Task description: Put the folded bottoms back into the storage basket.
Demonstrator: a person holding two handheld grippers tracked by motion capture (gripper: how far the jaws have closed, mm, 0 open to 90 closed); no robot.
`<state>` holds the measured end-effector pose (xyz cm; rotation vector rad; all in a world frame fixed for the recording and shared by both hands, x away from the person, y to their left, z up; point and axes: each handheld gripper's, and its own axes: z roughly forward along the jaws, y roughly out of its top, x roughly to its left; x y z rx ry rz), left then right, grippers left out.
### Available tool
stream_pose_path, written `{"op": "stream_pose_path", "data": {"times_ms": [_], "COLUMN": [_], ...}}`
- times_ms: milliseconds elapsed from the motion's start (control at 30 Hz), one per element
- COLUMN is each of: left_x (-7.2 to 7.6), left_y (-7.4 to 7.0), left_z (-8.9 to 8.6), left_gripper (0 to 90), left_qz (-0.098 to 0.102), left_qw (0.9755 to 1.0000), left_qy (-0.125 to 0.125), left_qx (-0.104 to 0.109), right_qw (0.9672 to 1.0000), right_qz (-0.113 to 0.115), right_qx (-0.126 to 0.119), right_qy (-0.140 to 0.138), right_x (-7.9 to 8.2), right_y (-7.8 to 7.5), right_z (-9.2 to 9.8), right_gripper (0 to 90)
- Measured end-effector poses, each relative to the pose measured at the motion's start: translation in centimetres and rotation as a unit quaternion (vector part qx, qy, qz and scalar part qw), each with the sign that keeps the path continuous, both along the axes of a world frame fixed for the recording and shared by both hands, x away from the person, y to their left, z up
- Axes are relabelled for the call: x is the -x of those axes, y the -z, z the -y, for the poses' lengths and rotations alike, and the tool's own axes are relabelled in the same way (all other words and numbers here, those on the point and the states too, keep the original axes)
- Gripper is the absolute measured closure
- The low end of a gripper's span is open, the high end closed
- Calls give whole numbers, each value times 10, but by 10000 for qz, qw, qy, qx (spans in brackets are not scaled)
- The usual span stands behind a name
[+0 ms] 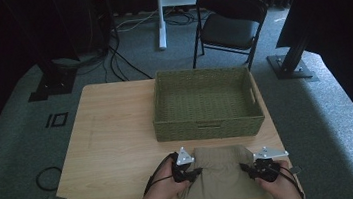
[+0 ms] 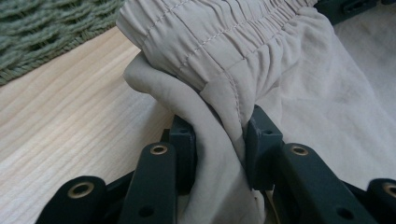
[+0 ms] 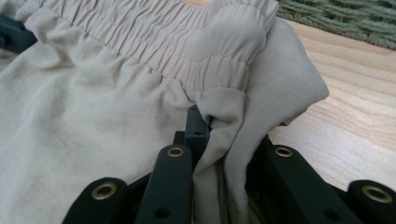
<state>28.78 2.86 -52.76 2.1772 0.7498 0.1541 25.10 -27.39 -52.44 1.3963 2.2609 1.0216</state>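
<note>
Grey carpet runs under and around a light wooden table [image 1: 115,152], with a black folding chair [image 1: 228,23] and a white stand leg [image 1: 160,16] at the far side and dark curtains behind them. On the far right part of the table sits a green woven basket [image 1: 207,126], its near wall just beyond a beige folded garment [image 1: 221,175] with an elastic gathered waistband [image 2: 219,37]. That garment lies at the near edge of the table, right of centre, between the two hands.

On its left side, the left gripper [image 1: 188,171] is clamped on the cloth: in the left gripper view a fold just below the waistband is pinched between the two black jaws, and the cloth bulges up over them [image 2: 219,154]. On its right side, the right gripper [image 1: 252,167] is likewise clamped on a bunched fold [image 3: 224,154] at the waistband's end, beside bare wood. A grey three-cornered plate [image 1: 184,156] tops each gripper.
</note>
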Motion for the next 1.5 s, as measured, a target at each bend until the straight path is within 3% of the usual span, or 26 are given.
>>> {"op": "stream_pose_path", "data": {"times_ms": [533,800,1100,1500], "left_x": [-10,-18,-33,-55], "left_y": [-31,-50,-82,-113], "left_z": [-9,-10,-14,-15], "left_gripper": [718,718,721,726], "left_qz": [162,284,419,639], "left_qw": [9995,9992,9984,9967], "left_qy": [-62,-31,-16,-46], "left_qx": [254,271,386,491], "right_qw": [9990,9982,9952,9915], "right_qz": [377,499,770,1090], "right_qx": [-254,-336,-588,-709], "right_qy": [-38,-62,-120,-69], "right_x": [-10,-15,-26,-44], "right_y": [-41,-56,-83,-111], "right_z": [-1,1,4,4], "right_gripper": [797,797,796,795]}}
